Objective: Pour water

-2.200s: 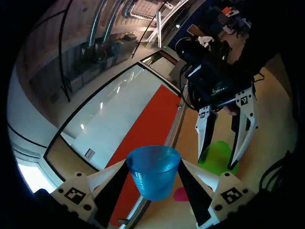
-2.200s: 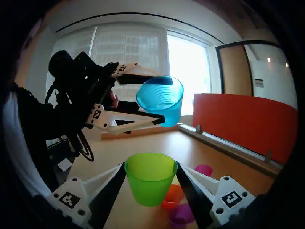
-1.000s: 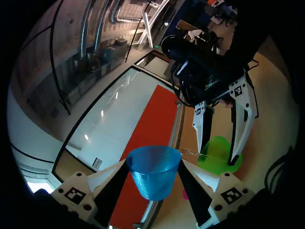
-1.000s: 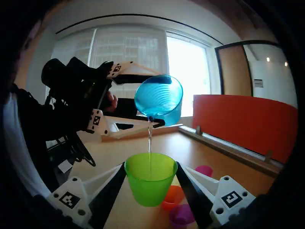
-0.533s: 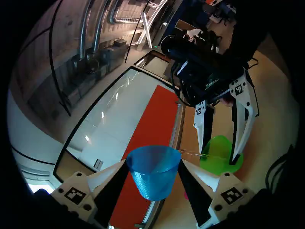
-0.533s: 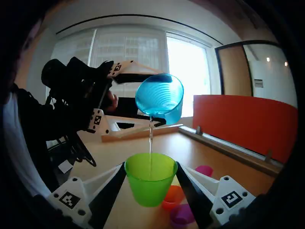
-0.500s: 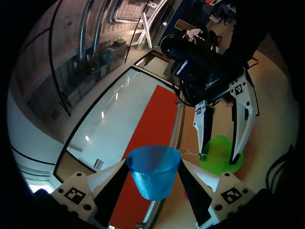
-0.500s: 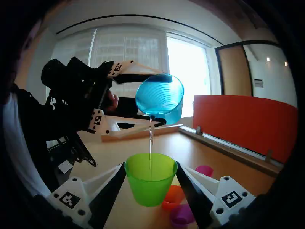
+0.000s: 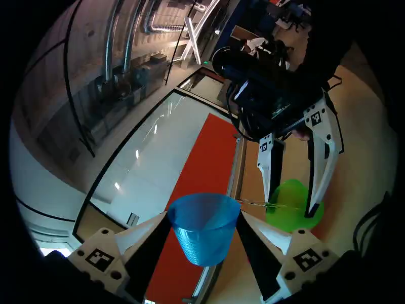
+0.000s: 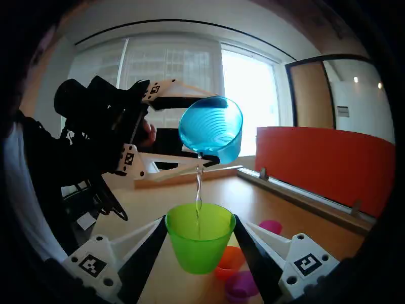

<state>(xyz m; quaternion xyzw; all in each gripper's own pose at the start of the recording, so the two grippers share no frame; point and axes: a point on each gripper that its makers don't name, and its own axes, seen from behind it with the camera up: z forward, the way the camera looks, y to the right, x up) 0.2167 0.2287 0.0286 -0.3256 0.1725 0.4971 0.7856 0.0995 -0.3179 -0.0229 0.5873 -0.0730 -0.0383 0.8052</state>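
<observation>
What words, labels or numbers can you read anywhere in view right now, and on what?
None can be read.
Black-and-white square markers on the right gripper and left gripper: patterns, no text.
Small wall plate: too small to read.
On the blue cup and green cup: no print seen.

Site: office | Basis: long wooden desk (image 10: pixel 288 200) with red divider screen (image 10: pixel 329 162) along one edge | tall windows (image 10: pixel 167 71) with blinds | black-framed glass partition (image 10: pixel 364 101) beside wooden panel (image 10: pixel 309 96) | exposed ceiling pipes (image 9: pixel 109 45)
</observation>
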